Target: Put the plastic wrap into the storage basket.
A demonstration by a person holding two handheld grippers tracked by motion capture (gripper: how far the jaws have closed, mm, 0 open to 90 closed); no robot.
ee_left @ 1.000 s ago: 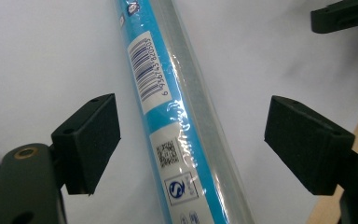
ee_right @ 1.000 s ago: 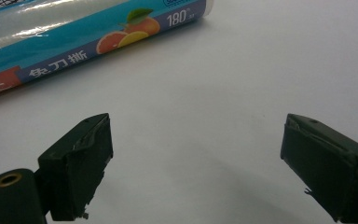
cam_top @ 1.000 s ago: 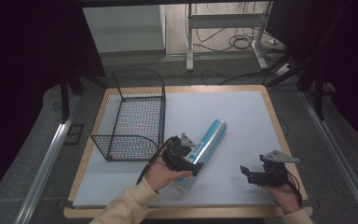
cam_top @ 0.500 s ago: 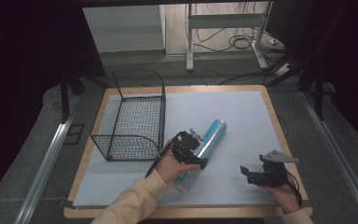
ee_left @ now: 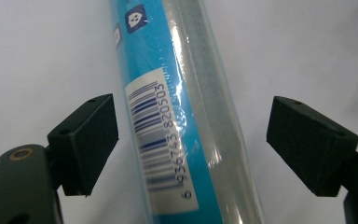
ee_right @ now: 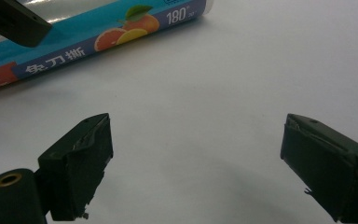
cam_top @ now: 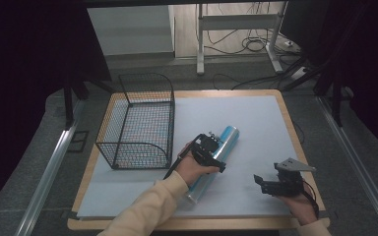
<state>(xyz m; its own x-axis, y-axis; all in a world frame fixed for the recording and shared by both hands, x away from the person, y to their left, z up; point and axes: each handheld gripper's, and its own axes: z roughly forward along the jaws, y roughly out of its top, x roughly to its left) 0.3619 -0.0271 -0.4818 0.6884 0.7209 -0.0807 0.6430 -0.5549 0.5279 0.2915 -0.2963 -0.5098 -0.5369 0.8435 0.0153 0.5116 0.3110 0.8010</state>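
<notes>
High view: the blue-and-silver foil roll (cam_top: 215, 156) lies diagonally mid-table, right of the black wire basket (cam_top: 140, 122). The left gripper (ee_left: 192, 140) straddles it, jaws wide, not gripping. The right gripper (ee_right: 196, 163) gapes empty at near right.

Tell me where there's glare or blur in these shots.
Left gripper view: glare streaks run along the clear wrap of the cling film roll, though its barcode is sharp. Right gripper view: the jaws look soft and cast faint shadows on the white mat. High view: evenly lit table, dark surroundings.
</notes>
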